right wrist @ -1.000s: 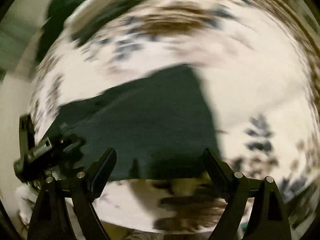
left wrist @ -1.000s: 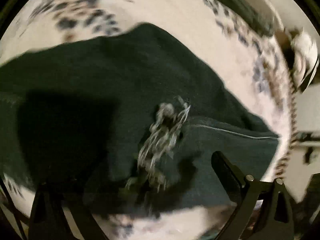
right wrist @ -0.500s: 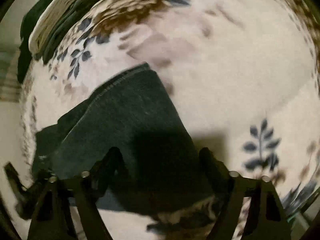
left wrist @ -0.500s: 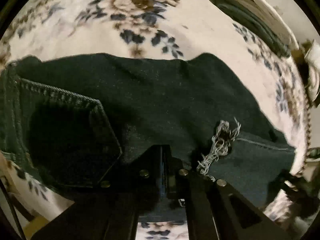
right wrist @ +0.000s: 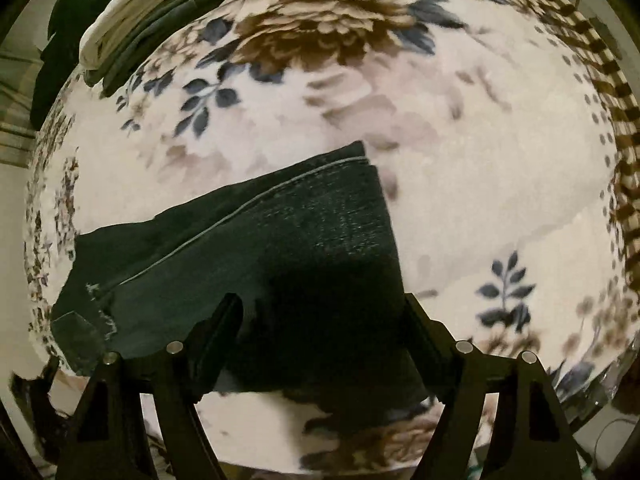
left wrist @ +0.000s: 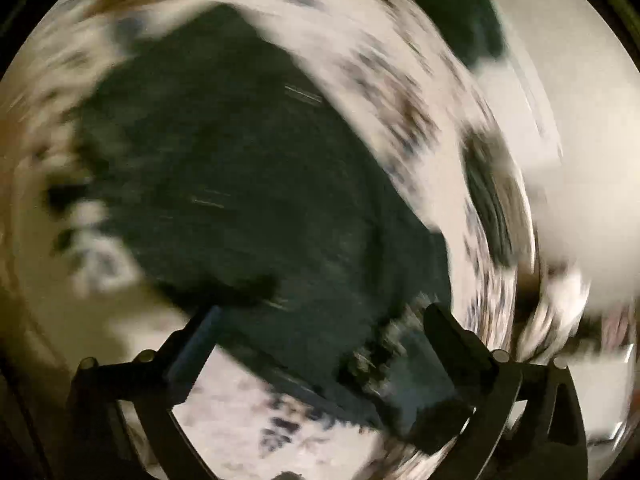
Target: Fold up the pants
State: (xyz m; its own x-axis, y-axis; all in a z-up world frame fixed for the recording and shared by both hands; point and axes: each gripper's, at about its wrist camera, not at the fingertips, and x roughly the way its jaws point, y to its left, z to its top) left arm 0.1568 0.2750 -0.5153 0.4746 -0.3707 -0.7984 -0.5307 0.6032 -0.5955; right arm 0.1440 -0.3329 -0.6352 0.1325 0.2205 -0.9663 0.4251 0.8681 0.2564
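Dark denim pants (right wrist: pixel 280 264) lie folded on a floral blanket (right wrist: pixel 460 168). A frayed tear (right wrist: pixel 102 312) shows near their left end. My right gripper (right wrist: pixel 322 312) is open and empty just above the near edge of the pants, its fingers spanning the right leg end. In the blurred left wrist view the pants (left wrist: pixel 248 184) fill the middle. My left gripper (left wrist: pixel 320 320) is open over them, with the frayed patch (left wrist: pixel 384 344) beside its right finger.
A stack of folded clothes (right wrist: pixel 132 20), cream and dark green, sits at the blanket's far left corner. A brown checkered border (right wrist: pixel 616 80) runs along the blanket's right edge. A dark garment (left wrist: pixel 472 20) lies at the top right of the left wrist view.
My left gripper was shut low on the pants half a second ago; now it is open and swinging fast, blurring the view. My right gripper stayed open and steadied over the leg end.
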